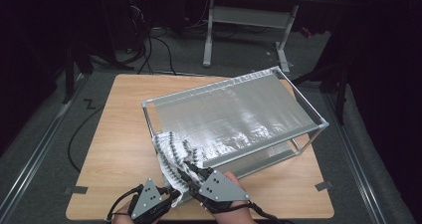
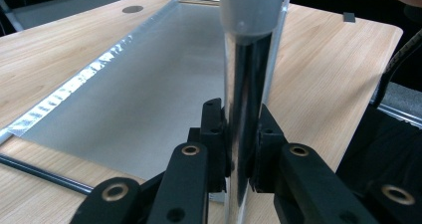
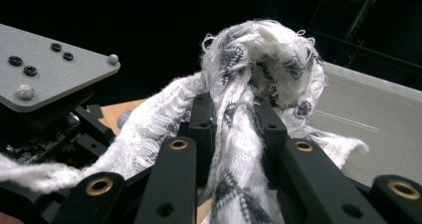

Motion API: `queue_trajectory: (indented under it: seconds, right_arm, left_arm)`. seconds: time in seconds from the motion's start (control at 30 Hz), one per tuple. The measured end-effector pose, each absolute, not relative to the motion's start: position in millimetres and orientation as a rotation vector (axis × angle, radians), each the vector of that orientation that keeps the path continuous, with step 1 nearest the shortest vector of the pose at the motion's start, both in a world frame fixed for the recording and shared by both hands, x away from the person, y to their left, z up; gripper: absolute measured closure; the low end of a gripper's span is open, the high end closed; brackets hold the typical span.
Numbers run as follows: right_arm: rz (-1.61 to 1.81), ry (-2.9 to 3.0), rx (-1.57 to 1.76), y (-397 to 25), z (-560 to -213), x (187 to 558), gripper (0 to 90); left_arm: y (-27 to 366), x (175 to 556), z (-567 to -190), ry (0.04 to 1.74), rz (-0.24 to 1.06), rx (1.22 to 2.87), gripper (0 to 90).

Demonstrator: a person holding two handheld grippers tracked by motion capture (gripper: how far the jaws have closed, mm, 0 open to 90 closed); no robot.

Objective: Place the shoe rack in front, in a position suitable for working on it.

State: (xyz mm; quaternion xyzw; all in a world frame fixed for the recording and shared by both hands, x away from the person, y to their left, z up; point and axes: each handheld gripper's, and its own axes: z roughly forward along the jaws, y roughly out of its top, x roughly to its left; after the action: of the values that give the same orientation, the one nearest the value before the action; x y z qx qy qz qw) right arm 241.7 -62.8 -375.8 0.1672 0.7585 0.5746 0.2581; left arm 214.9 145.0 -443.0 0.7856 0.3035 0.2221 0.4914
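Meanwhile, left fingers (image 2: 242,149) clamp the rack's metal post (image 2: 247,94); right fingers (image 3: 234,134) pinch the white patterned cloth (image 3: 259,64).

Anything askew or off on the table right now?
The white patterned cloth hangs bunched over the rack near corner, not spread. The right gripper pinches it; the left gripper clamps the rack's corner post.

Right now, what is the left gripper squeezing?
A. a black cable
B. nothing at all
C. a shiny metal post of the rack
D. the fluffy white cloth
C. In the left gripper view, the left gripper has its jaws shut on a shiny upright metal post of the rack, while the white cloth sits in the right gripper.
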Motion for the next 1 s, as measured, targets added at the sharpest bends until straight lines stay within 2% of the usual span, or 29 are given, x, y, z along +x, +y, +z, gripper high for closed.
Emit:
queue_trajectory:
  seconds: [0.27, 1.0]
  right_arm:
    - [1.505, 2.036, 0.474, -75, -375, 248, 76.1]
    - [1.32, 1.847, 0.759, -177, -377, 302, 76.4]
  left_arm:
    - [145, 215, -443, 0.734, 0.534, 1.909, 79.8]
    - [145, 215, -443, 0.734, 0.531, 1.905, 79.8]
